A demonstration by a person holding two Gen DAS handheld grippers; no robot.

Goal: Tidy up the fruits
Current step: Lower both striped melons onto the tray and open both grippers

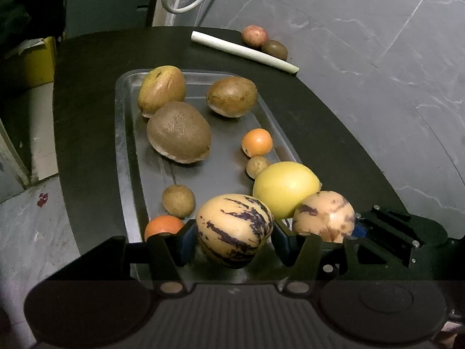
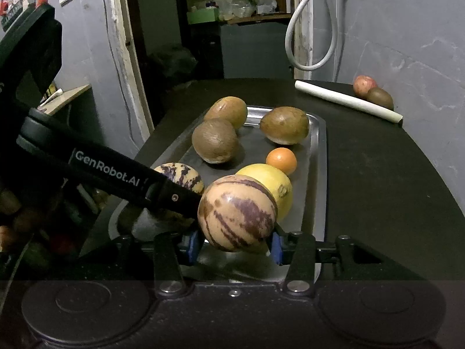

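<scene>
Left tool [image 1: 234, 234] clamps striped melon [image 1: 234, 228] over tray [image 1: 125, 145]; right tool [image 2: 237, 242] clamps second striped melon [image 2: 237, 212] alongside.

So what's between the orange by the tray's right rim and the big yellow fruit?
A small brown fruit sits between the orange and the yellow fruit, seen in the left wrist view; the right wrist view hides it.

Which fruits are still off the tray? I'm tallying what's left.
Two: a reddish fruit and a brown one lie on the table behind the white tube, outside the tray.
</scene>
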